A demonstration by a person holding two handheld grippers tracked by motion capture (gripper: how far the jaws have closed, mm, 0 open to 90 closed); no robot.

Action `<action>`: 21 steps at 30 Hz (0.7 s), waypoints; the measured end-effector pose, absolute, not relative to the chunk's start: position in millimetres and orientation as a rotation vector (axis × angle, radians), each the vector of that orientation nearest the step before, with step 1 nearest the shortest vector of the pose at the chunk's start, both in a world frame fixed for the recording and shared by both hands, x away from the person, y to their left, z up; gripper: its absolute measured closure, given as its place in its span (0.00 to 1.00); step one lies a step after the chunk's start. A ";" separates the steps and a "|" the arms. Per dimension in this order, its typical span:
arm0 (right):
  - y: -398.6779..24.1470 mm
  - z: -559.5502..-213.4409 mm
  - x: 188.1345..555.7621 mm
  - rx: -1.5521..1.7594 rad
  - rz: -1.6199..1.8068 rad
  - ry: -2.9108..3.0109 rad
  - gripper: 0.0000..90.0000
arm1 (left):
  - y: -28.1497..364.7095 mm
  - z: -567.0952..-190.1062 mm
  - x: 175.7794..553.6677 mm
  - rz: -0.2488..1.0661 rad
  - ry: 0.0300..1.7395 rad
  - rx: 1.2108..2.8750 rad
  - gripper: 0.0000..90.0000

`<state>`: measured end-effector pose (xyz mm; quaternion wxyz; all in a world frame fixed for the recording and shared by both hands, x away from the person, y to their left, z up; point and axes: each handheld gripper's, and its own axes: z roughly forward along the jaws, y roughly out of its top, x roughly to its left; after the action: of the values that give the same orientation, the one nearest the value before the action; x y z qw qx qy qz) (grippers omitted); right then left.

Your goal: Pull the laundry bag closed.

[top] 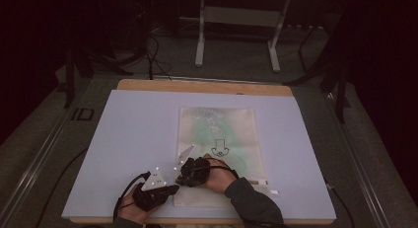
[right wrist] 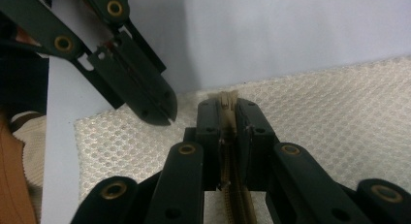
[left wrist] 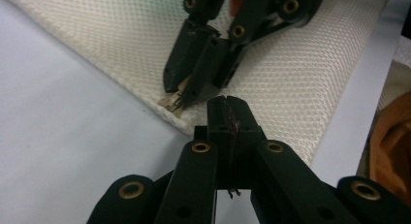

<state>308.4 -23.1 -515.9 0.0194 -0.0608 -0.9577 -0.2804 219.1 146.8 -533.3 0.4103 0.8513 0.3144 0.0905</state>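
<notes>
At the near edge of the tabletop (top: pixel 123 139), the left gripper (top: pixel 170 189) sits low at the person's left hand (top: pixel 129 208), its jaws pressed together with nothing clearly between them in the left gripper view, apart from a thin dark thread along the seam; its tips rest just off the near left corner of the mesh pouch (top: pixel 217 139). Just beside it, the right gripper (top: pixel 180 178), held in the right hand (top: pixel 219 176), points leftward across the pouch's near end; in the right gripper view its jaws are closed on the beige zipper tab (right wrist: pixel 228 107), with the zipper tape (right wrist: pixel 237 195) running down between them. The left gripper view shows the same clamp from the opposite side, the tab's end (left wrist: pixel 172 102) poking out at the pouch's corner. The pouch is a pale, netted rectangle lying flat, its long axis running away from the person toward the far edge, the zipper end nearest. A greenish print and a dark emblem (top: pixel 218 148) show through its middle. Beyond the tabletop stands a metal frame (top: pixel 236 30) on the floor.
</notes>
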 end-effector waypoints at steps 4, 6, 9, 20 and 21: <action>-23.2 -515.8 308.8 -0.185 -0.866 -2.972 0.90 | 144.8 -535.1 220.5 0.235 0.779 2.161 0.99; -23.4 -515.7 308.5 -0.188 -0.863 -2.972 0.90 | 143.9 -536.6 222.0 0.234 0.770 2.170 0.99; -23.5 -515.8 308.7 -0.186 -0.865 -2.971 0.90 | 142.4 -538.4 222.5 0.261 0.732 2.195 0.99; -24.4 -515.4 306.5 -0.133 -0.853 -2.994 0.91 | 138.4 -537.6 221.8 0.281 0.784 2.216 0.99; -24.4 -515.4 306.5 -0.133 -0.853 -2.994 0.91 | 136.2 -536.5 220.9 0.295 0.797 2.229 0.99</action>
<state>306.5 -24.4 -515.4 0.0127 -0.0426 -0.9608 -0.2738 220.9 136.2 -536.5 0.3689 0.8684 0.3107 0.1150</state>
